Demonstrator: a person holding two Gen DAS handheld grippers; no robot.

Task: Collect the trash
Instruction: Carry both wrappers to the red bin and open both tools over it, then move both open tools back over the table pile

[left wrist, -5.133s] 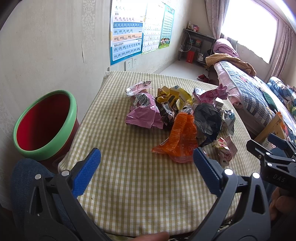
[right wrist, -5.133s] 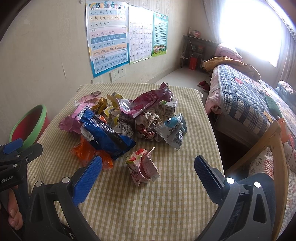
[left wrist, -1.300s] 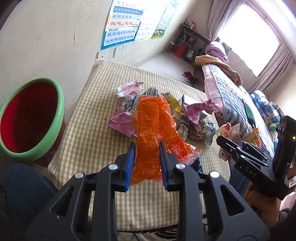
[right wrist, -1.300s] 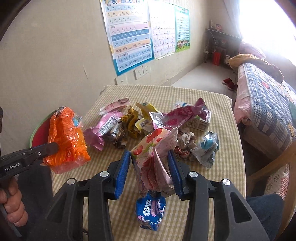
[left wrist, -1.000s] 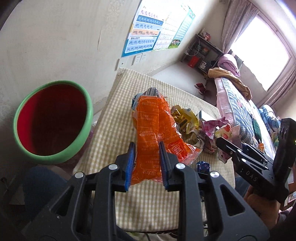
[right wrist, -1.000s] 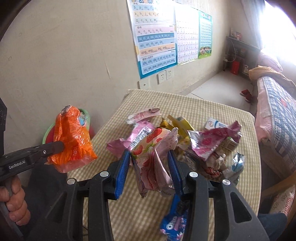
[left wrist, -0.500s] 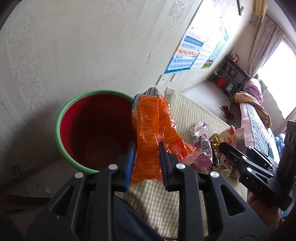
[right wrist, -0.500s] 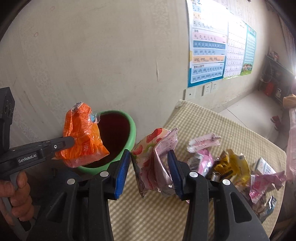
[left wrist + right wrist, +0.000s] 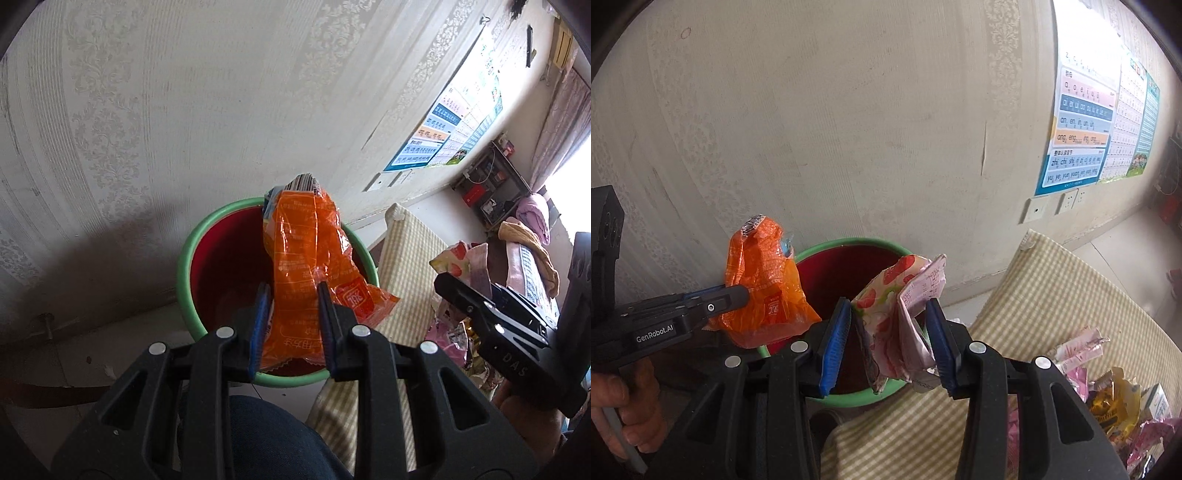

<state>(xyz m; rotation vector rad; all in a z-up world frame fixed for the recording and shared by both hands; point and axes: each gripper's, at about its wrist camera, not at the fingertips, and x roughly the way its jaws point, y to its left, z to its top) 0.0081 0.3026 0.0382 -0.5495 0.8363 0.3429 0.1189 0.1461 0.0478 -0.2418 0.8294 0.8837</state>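
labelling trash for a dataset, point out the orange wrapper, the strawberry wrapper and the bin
orange wrapper (image 9: 299,258), left wrist view, its middle panel.
strawberry wrapper (image 9: 886,314), right wrist view, its printed front.
bin (image 9: 183,273), left wrist view, its green rim.

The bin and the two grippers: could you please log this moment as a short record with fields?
left gripper: shut on orange wrapper
right gripper: shut on pink strawberry wrapper
bin: red inside, green rim, beside the table, by the wall
both wrappers: held over the bin's mouth
table: checked cloth, more wrappers left on it
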